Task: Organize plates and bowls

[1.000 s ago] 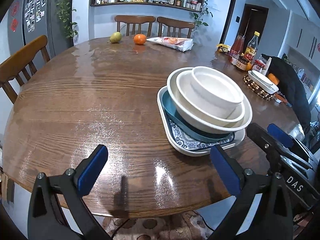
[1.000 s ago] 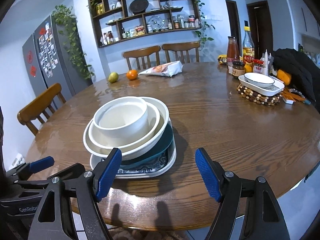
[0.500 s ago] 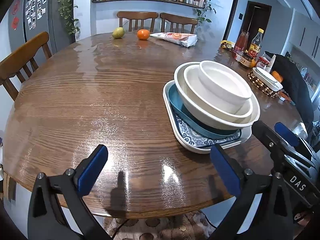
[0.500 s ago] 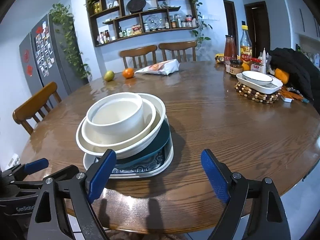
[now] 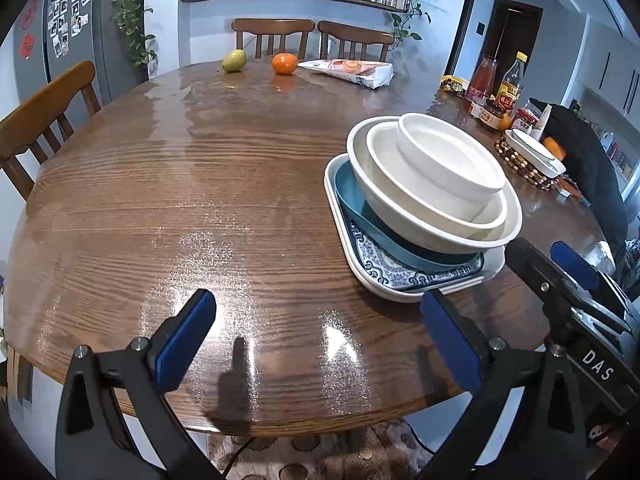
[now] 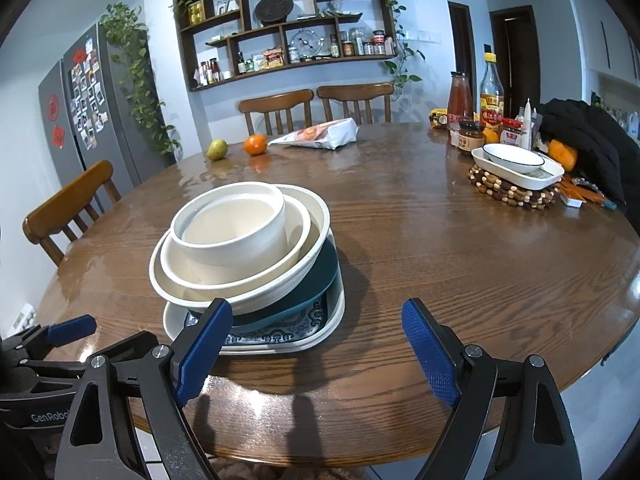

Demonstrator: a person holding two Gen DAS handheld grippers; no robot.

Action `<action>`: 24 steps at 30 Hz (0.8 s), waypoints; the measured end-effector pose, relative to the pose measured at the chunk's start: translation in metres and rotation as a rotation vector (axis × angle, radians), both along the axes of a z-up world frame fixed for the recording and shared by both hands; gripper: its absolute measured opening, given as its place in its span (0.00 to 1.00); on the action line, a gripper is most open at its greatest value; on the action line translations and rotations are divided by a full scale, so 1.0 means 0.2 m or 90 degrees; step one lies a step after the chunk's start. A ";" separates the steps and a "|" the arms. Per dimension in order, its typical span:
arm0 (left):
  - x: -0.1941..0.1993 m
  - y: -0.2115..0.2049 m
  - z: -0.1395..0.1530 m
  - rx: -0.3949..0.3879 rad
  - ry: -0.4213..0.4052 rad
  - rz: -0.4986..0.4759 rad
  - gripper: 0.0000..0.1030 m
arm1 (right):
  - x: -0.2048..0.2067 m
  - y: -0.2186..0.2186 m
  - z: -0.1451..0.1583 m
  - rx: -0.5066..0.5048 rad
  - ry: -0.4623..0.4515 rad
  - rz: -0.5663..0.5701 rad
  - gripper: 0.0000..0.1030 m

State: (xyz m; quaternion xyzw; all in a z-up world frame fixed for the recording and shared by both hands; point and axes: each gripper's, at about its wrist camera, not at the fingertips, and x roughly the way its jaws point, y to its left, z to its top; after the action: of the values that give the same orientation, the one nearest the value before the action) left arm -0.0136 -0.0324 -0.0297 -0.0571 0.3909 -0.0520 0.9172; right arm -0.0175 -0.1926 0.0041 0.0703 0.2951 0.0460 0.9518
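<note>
Left claw (image 5: 318, 338) spread wide, nothing between the blue pads, hanging over the near edge of the round wooden surface (image 5: 200, 184). Dish stack right of centre, just beyond the right pad: small white bowl (image 5: 448, 156) nested in mid white bowl (image 5: 400, 184), nested in large white bowl (image 5: 496, 236), all on teal plate (image 5: 352, 196), on patterned blue-white tray (image 5: 384, 268), on white tray (image 5: 334, 200). Right claw's black frame (image 5: 560, 280) poking in at lower right, just beside the stack. Pear (image 5: 234, 61), orange (image 5: 285, 63) and snack bag (image 5: 352, 72) at the far edge. Bottles and jars (image 5: 496, 92) at far right, white dish on beaded trivet (image 5: 532, 156) near them.

Right claw (image 6: 316, 346) spread wide, empty, over the near edge of the surface. Left pad (image 6: 204, 346) overlapping the front of the stack in view; touching or not, cannot tell. Same stack left of centre: small white bowl (image 6: 232, 228) on top, large white bowl (image 6: 256, 292) below, teal plate (image 6: 320, 276), patterned tray (image 6: 280, 332) at the bottom. Left claw's frame (image 6: 60, 344) at lower left. Dish on trivet (image 6: 516, 168) well apart at the right, black jacket (image 6: 588, 140) behind it. Wall shelf (image 6: 288, 20) and fridge (image 6: 88, 112) in the background.
</note>
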 end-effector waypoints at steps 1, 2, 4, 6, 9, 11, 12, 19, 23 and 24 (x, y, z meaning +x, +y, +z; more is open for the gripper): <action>0.00 0.00 0.00 0.001 0.000 -0.001 0.99 | 0.00 0.00 0.00 0.000 0.001 0.000 0.85; 0.00 0.00 0.00 0.001 0.001 -0.002 0.99 | 0.00 0.00 0.00 0.000 0.001 0.000 0.85; 0.00 -0.01 -0.01 0.001 0.003 -0.003 0.99 | 0.00 0.00 0.00 0.000 0.001 0.000 0.85; 0.00 -0.01 -0.01 0.001 0.004 -0.004 0.99 | 0.00 0.00 -0.01 -0.001 0.004 -0.001 0.85; 0.00 -0.01 -0.01 0.000 0.003 -0.005 0.99 | -0.01 0.00 -0.02 -0.006 0.009 -0.007 0.85; 0.00 -0.01 -0.01 0.001 0.005 -0.005 0.99 | 0.00 0.00 -0.03 -0.007 0.012 -0.009 0.85; 0.00 -0.01 -0.01 0.000 0.005 -0.004 0.99 | 0.00 0.00 -0.03 -0.006 0.012 -0.008 0.85; 0.00 -0.01 0.00 -0.005 0.004 -0.006 0.99 | 0.00 0.00 -0.03 -0.008 0.012 -0.008 0.85; -0.01 -0.01 0.00 -0.005 0.004 -0.007 0.99 | 0.00 0.00 -0.03 -0.008 0.013 -0.009 0.85; -0.01 -0.01 0.00 -0.004 0.003 -0.007 0.99 | 0.00 0.00 -0.03 -0.008 0.012 -0.008 0.85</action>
State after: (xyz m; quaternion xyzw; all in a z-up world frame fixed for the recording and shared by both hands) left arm -0.0153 -0.0336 -0.0298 -0.0581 0.3935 -0.0583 0.9157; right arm -0.0177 -0.1921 -0.0021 0.0669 0.3039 0.0374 0.9496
